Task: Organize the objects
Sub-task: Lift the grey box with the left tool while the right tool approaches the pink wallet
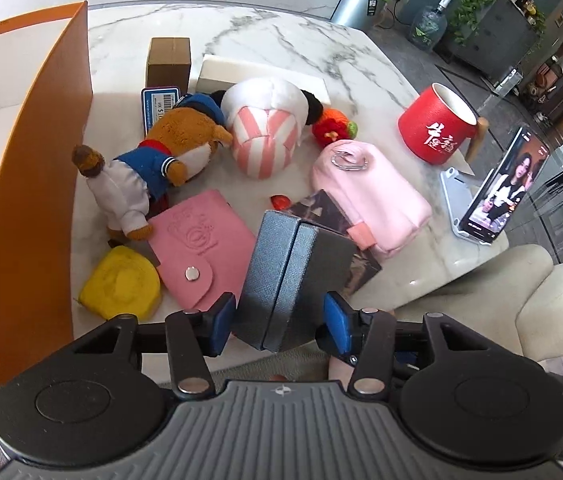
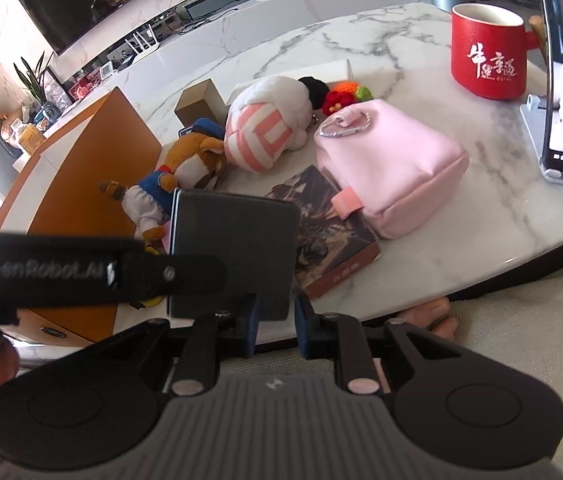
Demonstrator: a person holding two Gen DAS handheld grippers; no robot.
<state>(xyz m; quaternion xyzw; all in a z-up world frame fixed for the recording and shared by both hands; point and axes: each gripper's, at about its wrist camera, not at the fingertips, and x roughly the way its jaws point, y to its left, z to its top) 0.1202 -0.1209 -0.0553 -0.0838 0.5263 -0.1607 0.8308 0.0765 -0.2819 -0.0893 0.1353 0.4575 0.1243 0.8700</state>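
in the left wrist view our left gripper (image 1: 279, 322) grasps the grey box (image 1: 295, 280) between its blue pads (image 1: 223, 318), holding it upright at 6 o'clock over the near edge of the marble table (image 1: 281, 40). the orange bin (image 1: 37, 184) stands at 9 o'clock. the pink wallet (image 1: 201, 256) lies just at 9 o'clock of the box, with the yellow toy (image 1: 121, 286) beyond it. the bear (image 1: 153, 160) lies at 10 o'clock, the striped plush (image 1: 265, 128) at 12, the pink pouch (image 1: 369, 192) at 2, partly over a dark book (image 1: 341, 236). the red mug (image 1: 437, 124) and the phone (image 1: 501, 188) on its stand sit at 3 o'clock.

in the right wrist view our right gripper (image 2: 275, 326) hangs at 6 o'clock with its pads apart and nothing between them; the grey box (image 2: 237, 252) shows just above, by the left pad. the left tool crosses at 9 o'clock. the book (image 2: 329, 232) lies beside the box at 3 o'clock, the pouch (image 2: 389, 164) past it, the mug (image 2: 489, 52) at 1 o'clock.
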